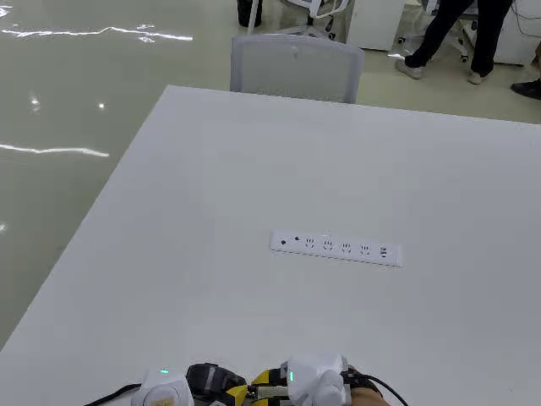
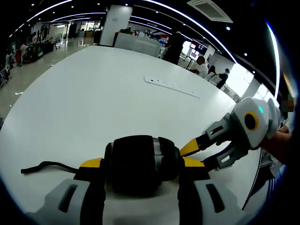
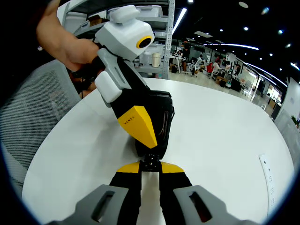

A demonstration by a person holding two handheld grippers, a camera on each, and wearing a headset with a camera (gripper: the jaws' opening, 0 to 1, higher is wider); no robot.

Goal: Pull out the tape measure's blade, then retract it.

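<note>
One white tabletop (image 1: 254,169) carries the work, with one grey mesh chair (image 1: 296,68) at its far edge and one white power strip (image 1: 336,248) lying near the middle, well apart from the action. Two grippers meet at the near edge. The left gripper (image 2: 141,168) has its jaws clamped around the black case of the one tape measure (image 3: 161,117), holding it just above the tabletop. The right gripper (image 3: 150,166) has its yellow-tipped jaws pinched together on a small dark tab (image 3: 150,161) at the case's mouth (most likely the blade's end hook, though it is too small to be sure). No blade shows drawn out, so the task looks to be at its first step, the grip taken and the pull not yet begun. The next move calls for drawing the right gripper straight away while the left keeps the case steady. One black wrist strap (image 2: 44,165) trails from the case.
</note>
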